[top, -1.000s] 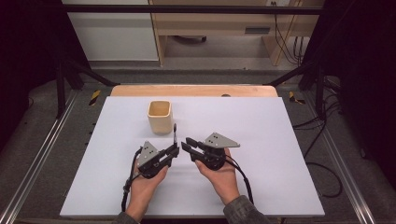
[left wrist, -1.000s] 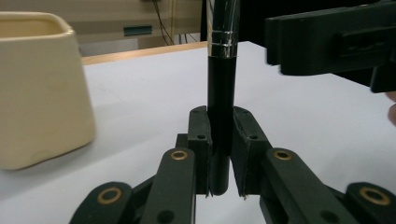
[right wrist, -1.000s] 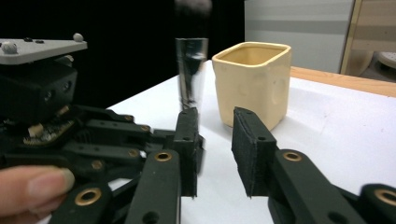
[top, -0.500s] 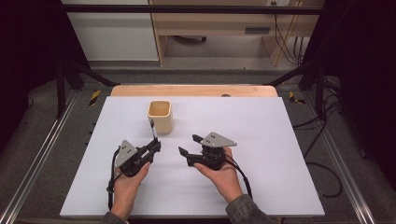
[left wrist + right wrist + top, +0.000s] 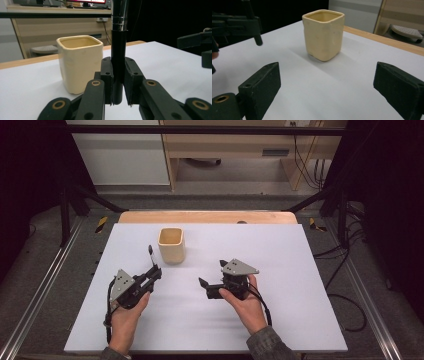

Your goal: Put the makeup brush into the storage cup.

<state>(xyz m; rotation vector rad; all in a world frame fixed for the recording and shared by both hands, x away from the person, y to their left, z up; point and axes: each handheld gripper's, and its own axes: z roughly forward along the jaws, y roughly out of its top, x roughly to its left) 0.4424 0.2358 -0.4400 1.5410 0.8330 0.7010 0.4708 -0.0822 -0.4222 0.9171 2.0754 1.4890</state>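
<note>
A cream square cup (image 5: pixel 171 245) stands upright on the white table top (image 5: pixel 300 270). My left gripper (image 5: pixel 156 271), to the cup's near left, is shut on a black pen (image 5: pixel 150 253) with a silver band, which stands upright. In the left gripper view the pen (image 5: pixel 119 50) rises between the jaws, with the cup (image 5: pixel 80 62) just behind to the left. My right gripper (image 5: pixel 212 273) sits to the cup's near right. Its jaws have just been opening, and they stand wide with nothing between them. The right gripper view faces the cup (image 5: pixel 323 33) and the left gripper (image 5: pixel 237 25).
A wooden strip (image 5: pixel 207 216) borders the table's far edge. Metal rails (image 5: pixel 45 285) run along both sides, and cables (image 5: pixel 345 295) lie on the floor at the right. A desk and a white cabinet stand beyond the table.
The two grippers were tip to tip a second ago. The left one has moved left with the pen in it, and the right one has opened its jaws and stayed put.
</note>
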